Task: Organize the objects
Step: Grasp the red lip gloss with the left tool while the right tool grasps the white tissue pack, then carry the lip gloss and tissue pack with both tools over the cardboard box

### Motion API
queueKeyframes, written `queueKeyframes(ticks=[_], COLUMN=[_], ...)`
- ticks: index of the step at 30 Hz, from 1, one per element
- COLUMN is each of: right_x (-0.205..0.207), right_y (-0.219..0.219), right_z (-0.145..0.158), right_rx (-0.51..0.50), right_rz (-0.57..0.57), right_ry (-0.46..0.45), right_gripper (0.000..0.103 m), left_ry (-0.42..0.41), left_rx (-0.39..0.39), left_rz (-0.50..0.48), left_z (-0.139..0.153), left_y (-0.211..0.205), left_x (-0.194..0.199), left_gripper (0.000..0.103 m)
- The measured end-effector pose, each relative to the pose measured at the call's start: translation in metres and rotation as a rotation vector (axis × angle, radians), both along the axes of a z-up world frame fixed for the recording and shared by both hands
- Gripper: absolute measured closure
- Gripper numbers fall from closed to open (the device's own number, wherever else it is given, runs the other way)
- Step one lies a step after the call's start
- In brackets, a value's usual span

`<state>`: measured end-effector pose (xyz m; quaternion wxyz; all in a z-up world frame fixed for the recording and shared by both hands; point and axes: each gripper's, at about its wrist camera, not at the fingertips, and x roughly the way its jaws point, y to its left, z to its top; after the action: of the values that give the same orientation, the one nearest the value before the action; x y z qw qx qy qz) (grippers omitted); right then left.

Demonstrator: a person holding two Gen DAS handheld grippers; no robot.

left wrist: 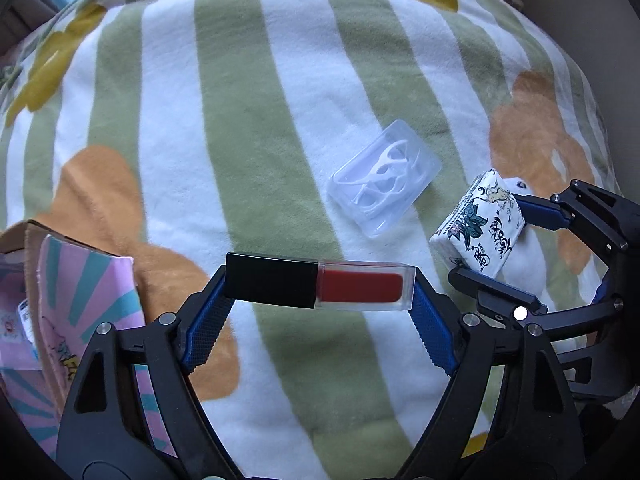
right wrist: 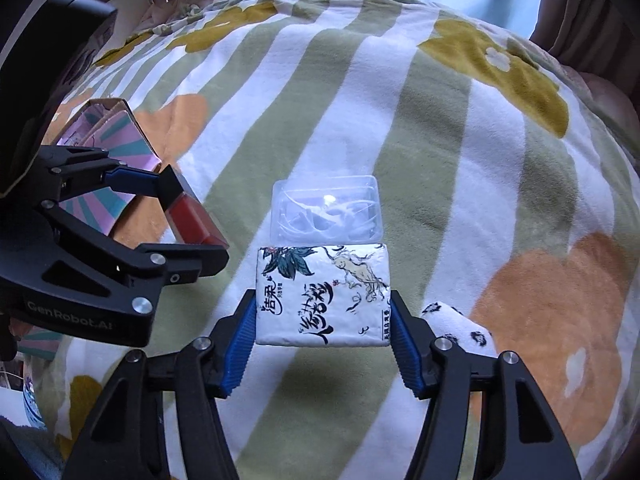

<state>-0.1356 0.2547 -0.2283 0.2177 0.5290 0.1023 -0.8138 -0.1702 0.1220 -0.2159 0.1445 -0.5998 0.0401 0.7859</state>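
My left gripper (left wrist: 320, 292) is clamped end to end on a lip gloss tube (left wrist: 320, 286), one pad on the black cap and the other on the clear base, so it hangs crosswise above the blanket (left wrist: 248, 92). My right gripper (right wrist: 322, 320) is closed on a tissue pack (right wrist: 322, 296), its jaws pressing the two short sides, and the pack is also clear of the bedding. A clear floss pick case (left wrist: 384, 178) lies on the blanket between and just beyond the two loads, untouched. To my left stands an open cardboard box (left wrist: 28, 236) with a pink striped packet (left wrist: 80, 292) in it; I judge that to be where things go.

The end-to-end hold on the tube is the weak one: hard, smooth faces, little pad contact. I would keep it level and avoid rolling the wrist, so that it cannot pivot or slip out. The tissue pack is soft and will give, so a firm squeeze is safe. I would carry the tube over the box first, lower it inside before letting go, and keep the right gripper back so the two do not collide.
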Motion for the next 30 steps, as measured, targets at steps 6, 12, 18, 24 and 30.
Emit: queueKeyframes(ticks=[6,12,18,24,30], right_x=[0.01,0.03,0.055,0.084,0.099], right_y=[-0.001,-0.005,-0.007,-0.011,-0.012], right_z=[0.05,0.099,0.141,0.166,0.168], right_rx=[0.008,0.007,-0.003,0.009,0.009], right_rz=[-0.078,-0.192,-0.283,-0.343,-0.38], right_ry=[0.032,0.028,0.023,0.029,0.03], right_gripper=[0.046,0.046,0.046,0.046,0.046], left_ry=[0.074,0.146,0.188,0.21,0.186], left_rx=[0.017,0.042,0.053,0.044,0.071], left_rz=[0.025,0.058,0.1,0.158,0.18], left_z=[0.056,0.121,0.166,0.183,0.176], left_y=[-0.007,-0.027,-0.043,-0.056,-0.066], left_x=[0.007,0.04,0.077,0.115,0.128], left_gripper=[0.021,0.021,0.021,0.021,0.021])
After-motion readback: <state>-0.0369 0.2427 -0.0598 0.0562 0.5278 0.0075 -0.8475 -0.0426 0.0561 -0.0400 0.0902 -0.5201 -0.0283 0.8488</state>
